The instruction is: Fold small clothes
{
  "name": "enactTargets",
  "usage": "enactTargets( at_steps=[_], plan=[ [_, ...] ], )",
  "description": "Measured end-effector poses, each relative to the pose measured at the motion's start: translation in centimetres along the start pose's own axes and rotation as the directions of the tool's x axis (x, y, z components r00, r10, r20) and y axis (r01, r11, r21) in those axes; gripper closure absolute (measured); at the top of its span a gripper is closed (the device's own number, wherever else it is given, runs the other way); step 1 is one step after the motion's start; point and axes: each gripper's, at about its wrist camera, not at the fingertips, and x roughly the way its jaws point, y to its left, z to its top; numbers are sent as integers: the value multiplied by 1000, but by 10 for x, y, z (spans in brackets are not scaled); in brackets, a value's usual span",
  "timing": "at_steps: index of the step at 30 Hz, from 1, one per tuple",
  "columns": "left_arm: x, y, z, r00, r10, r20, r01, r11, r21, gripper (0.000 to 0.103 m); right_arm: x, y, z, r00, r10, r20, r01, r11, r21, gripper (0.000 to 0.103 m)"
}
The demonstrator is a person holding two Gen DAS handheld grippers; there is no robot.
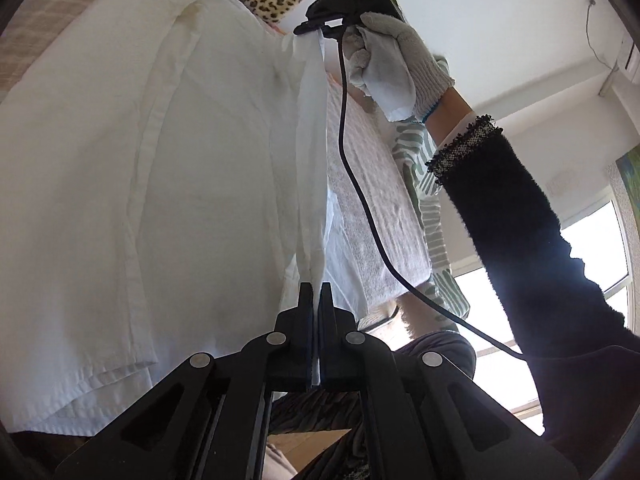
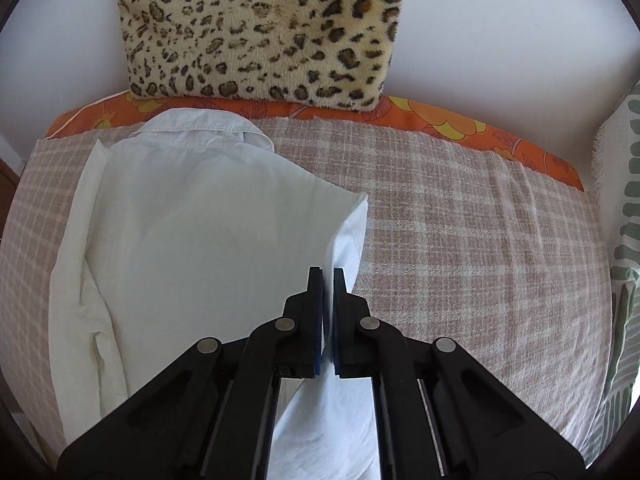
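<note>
A small white collared shirt (image 2: 192, 216) lies on a pink plaid blanket (image 2: 460, 240), collar towards the far end. My right gripper (image 2: 327, 280) is shut on the shirt's lifted right edge, which folds over towards the middle. In the left wrist view my left gripper (image 1: 316, 294) is shut on the same white shirt (image 1: 140, 160), on a thin fold of its edge stretched taut up to the right gripper (image 1: 318, 28), held by a gloved hand (image 1: 396, 60).
A leopard-print cushion (image 2: 260, 28) stands against the white wall at the far end. An orange floral sheet (image 2: 440, 120) edges the blanket. A green-and-white patterned cloth (image 2: 624, 240) hangs at the right. A black cable (image 1: 360, 184) hangs from the right gripper.
</note>
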Motion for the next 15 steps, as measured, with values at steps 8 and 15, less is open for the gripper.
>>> enactTargets(
  at_steps=[8,15],
  plan=[
    [11,18,-16,994,110,-7,-110,994,3,103,33,51,-11,996,53,-64,-57,996,-62,88],
    [8,21,-9,986,163,-23,-162,986,30,101,-35,3,-51,984,168,52,-170,985,32,52]
  ],
)
